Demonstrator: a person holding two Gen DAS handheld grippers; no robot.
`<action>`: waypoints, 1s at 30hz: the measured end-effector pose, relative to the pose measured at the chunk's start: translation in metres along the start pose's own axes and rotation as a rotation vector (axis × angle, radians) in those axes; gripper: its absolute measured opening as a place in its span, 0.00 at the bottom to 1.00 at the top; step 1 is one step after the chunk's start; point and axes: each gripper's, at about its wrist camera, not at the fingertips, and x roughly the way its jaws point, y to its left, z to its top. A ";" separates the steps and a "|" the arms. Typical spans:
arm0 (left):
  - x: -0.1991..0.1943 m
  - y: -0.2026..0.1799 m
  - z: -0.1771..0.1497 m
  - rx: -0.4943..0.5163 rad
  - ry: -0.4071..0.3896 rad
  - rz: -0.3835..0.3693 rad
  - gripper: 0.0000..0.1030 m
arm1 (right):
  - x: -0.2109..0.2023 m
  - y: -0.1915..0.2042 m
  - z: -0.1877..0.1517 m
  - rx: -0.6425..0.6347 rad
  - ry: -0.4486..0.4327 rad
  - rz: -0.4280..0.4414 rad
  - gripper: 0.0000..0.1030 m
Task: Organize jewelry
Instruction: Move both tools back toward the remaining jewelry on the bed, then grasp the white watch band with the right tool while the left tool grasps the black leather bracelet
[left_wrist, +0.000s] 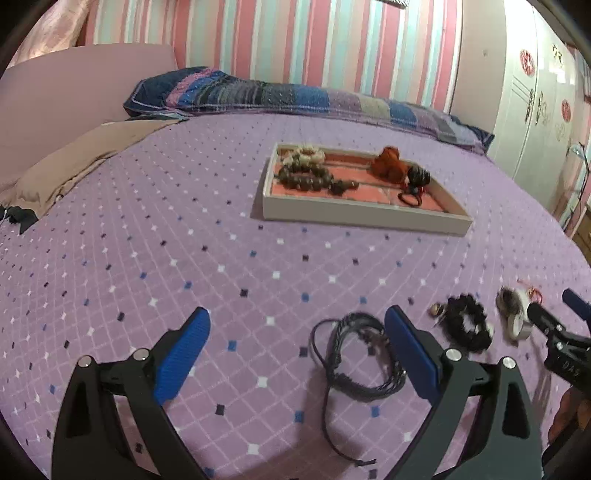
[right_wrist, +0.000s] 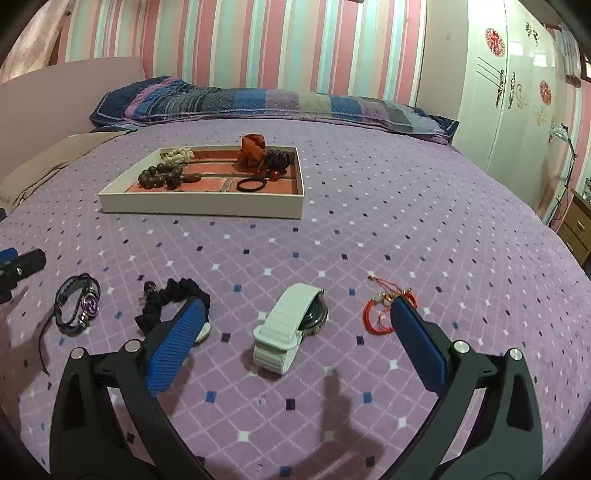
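A white jewelry tray (left_wrist: 354, 216) (right_wrist: 199, 207) with a coral lining sits mid-bed, holding brown bead bracelets (left_wrist: 306, 177), a cream bracelet, an orange scrunchie (right_wrist: 252, 149) and dark hair ties. My left gripper (left_wrist: 295, 332) is open, low over the bed; a dark braided cord bracelet (left_wrist: 354, 354) lies between its fingers, nearer the right one. My right gripper (right_wrist: 299, 314) is open around a white-strapped watch (right_wrist: 288, 328) lying on the bed. A black scrunchie (right_wrist: 173, 299) lies by its left finger, a red string bracelet (right_wrist: 376, 314) by its right finger.
The bed has a purple diamond-pattern cover (right_wrist: 369, 229). A striped folded blanket (right_wrist: 258, 103) lies along the far edge and a tan pillow (left_wrist: 81, 158) at far left. A white wardrobe (right_wrist: 517, 92) stands at right. The left gripper's tip (right_wrist: 22, 264) shows at the right view's left edge.
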 end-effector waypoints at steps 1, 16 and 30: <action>0.002 0.000 -0.002 0.002 0.004 0.000 0.91 | 0.001 -0.001 -0.001 0.007 0.003 0.001 0.92; 0.033 -0.006 -0.011 0.041 0.085 -0.028 0.90 | 0.019 -0.006 -0.007 0.039 0.063 0.009 0.81; 0.047 -0.007 -0.013 0.057 0.130 -0.055 0.67 | 0.037 -0.007 -0.010 0.059 0.108 0.023 0.68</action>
